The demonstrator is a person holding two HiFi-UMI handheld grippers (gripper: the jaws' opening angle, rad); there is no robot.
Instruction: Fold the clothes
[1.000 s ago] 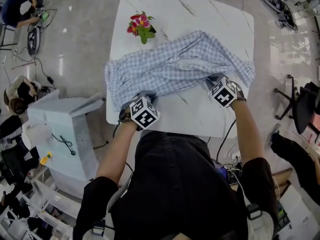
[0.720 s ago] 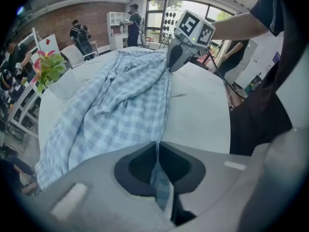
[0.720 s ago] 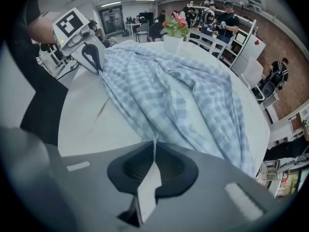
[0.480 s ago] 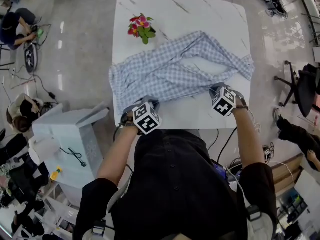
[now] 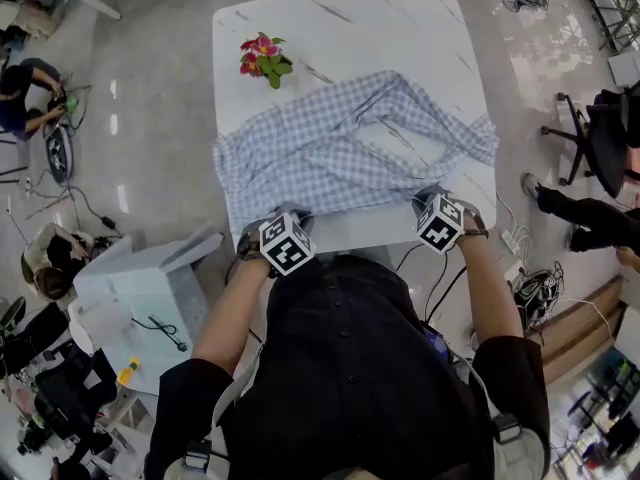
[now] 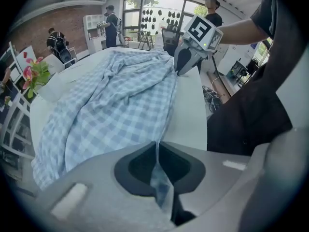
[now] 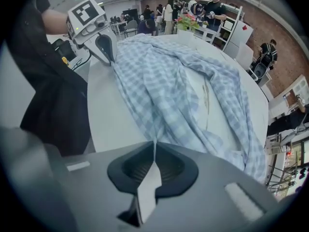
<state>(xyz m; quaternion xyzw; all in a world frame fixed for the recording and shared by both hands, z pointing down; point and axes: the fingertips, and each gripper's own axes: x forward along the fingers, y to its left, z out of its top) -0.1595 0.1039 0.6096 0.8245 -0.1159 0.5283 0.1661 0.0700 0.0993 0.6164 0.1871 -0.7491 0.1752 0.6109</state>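
Observation:
A blue-and-white checked shirt (image 5: 340, 148) lies crumpled and spread across the white marble table (image 5: 340, 18). My left gripper (image 5: 288, 214) is at the table's near edge, shut on the shirt's near left hem. In the left gripper view, the cloth (image 6: 116, 100) runs straight into the closed jaws (image 6: 156, 146). My right gripper (image 5: 436, 198) is shut on the near right hem, also by the near edge. In the right gripper view, the fabric (image 7: 178, 91) is pinched between the jaws (image 7: 154, 146). Each gripper view shows the other gripper (image 6: 186, 62) (image 7: 104, 47) holding the hem.
A small pot of red flowers (image 5: 262, 58) stands at the table's far left corner, just beyond the shirt. A pale grey cabinet (image 5: 140, 288) is left of the table. A black chair (image 5: 600, 138) and cables sit on the floor to the right. People are at the left.
Both grippers have drawn the shirt's hem toward the near table edge, the right one further. The shirt slid nearer with them and stretched out.

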